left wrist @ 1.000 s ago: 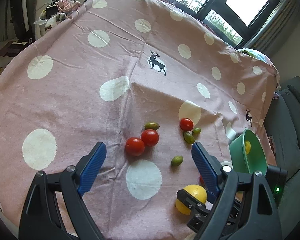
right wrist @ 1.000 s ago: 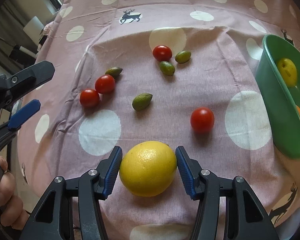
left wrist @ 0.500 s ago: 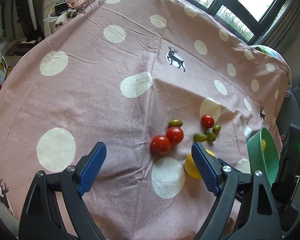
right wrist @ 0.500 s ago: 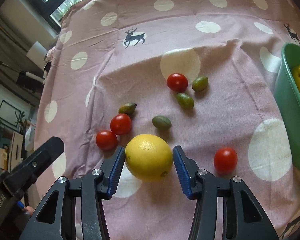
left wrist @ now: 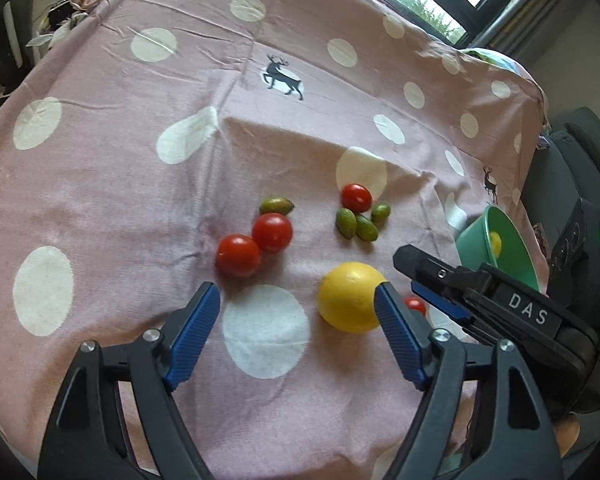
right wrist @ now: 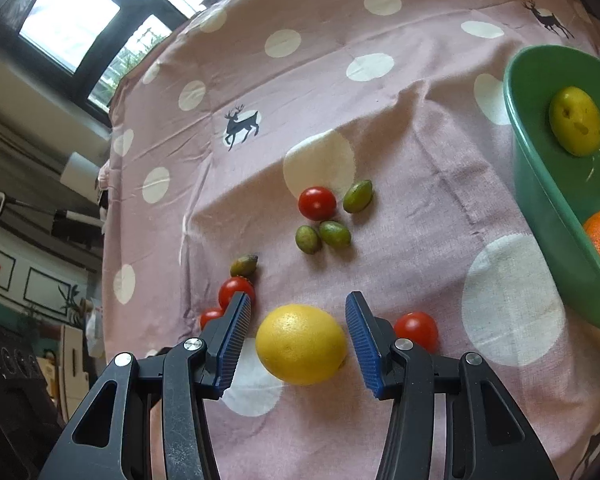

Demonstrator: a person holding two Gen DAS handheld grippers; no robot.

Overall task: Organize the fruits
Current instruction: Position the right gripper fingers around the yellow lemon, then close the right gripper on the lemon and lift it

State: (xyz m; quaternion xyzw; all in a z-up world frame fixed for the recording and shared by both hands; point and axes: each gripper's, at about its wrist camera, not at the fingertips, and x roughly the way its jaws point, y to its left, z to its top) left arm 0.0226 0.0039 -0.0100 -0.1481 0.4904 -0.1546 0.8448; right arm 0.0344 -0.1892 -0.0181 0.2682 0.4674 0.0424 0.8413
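My right claw [right wrist: 297,298] is straddling the yellow citrus [right wrist: 301,344]. Its jaws have just been closing in, but slim gaps are showing on both sides, so it is gripping nothing yet. I am thinking it best to centre the pads and squeeze gently, keeping clear of the tomato [right wrist: 416,330] just beside. The left claw [left wrist: 297,288] is hanging spread and empty, its jaws just having narrowed. The citrus is sitting mid-tabletop [right wrist: 420,160], and the green bowl [right wrist: 548,200] is waiting at the right edge.

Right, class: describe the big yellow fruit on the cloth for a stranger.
On the pink spotted tablecloth, find the green bowl. Left of it, beside a lone red tomato, lies the yellow citrus, far bigger than the tomatoes and small green fruits.
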